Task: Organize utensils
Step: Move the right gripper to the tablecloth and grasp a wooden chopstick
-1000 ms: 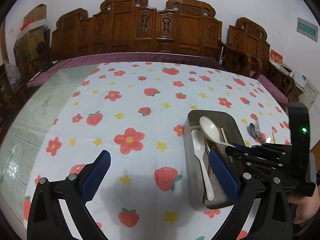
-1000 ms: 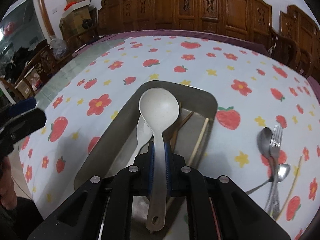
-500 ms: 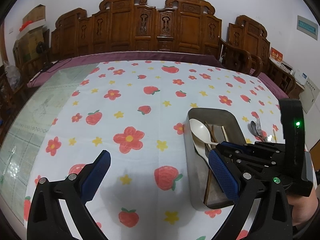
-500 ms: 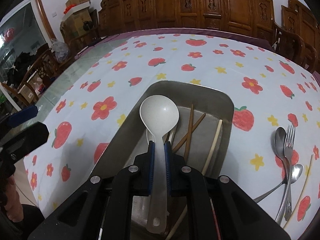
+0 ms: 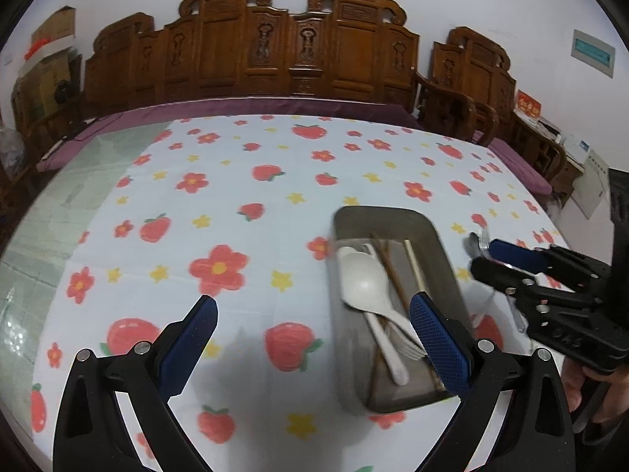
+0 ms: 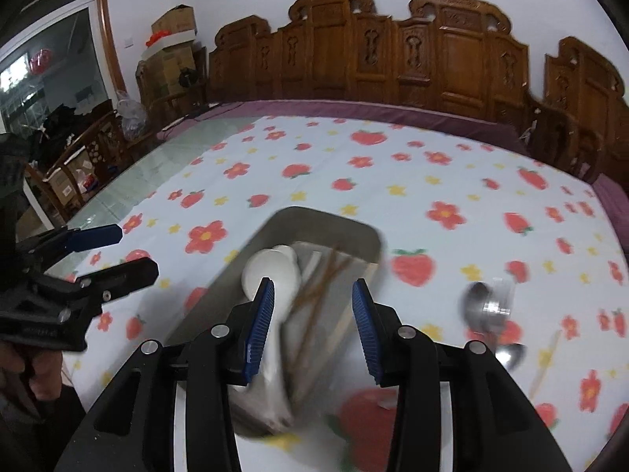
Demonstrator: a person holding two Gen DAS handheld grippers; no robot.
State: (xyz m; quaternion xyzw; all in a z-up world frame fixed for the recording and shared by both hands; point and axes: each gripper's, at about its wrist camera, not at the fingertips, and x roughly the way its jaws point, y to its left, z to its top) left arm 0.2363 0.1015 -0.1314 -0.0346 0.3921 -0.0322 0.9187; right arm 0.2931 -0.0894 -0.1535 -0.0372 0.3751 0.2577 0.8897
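Note:
A grey metal tray (image 5: 377, 212) (image 6: 314, 214) on the strawberry-print cloth holds two white spoons, brown chopsticks (image 5: 389, 267) and a pale chopstick (image 5: 414, 263). The upper white spoon (image 5: 365, 283) (image 6: 271, 271) lies loose in it. My right gripper (image 6: 314, 285) (image 5: 485, 255) hovers over the tray's near end, its jaws opening with nothing pressed between the pads. Left of the tray my left gripper (image 5: 312, 303) (image 6: 135, 251) stands open and empty. Metal spoons and a fork (image 6: 487, 303) (image 5: 477, 238) lie on the cloth right of the tray.
A pale chopstick (image 6: 544, 365) lies on the cloth by the metal cutlery. Carved wooden chairs (image 5: 298, 47) line the table's far side. A hand (image 5: 589, 389) holds the right gripper at the lower right. The right wrist view is blurred by motion.
The right gripper let go of the white spoon, which now rests in the tray. Its jaws parted and it rose and drew back to the right. The left gripper stayed put.

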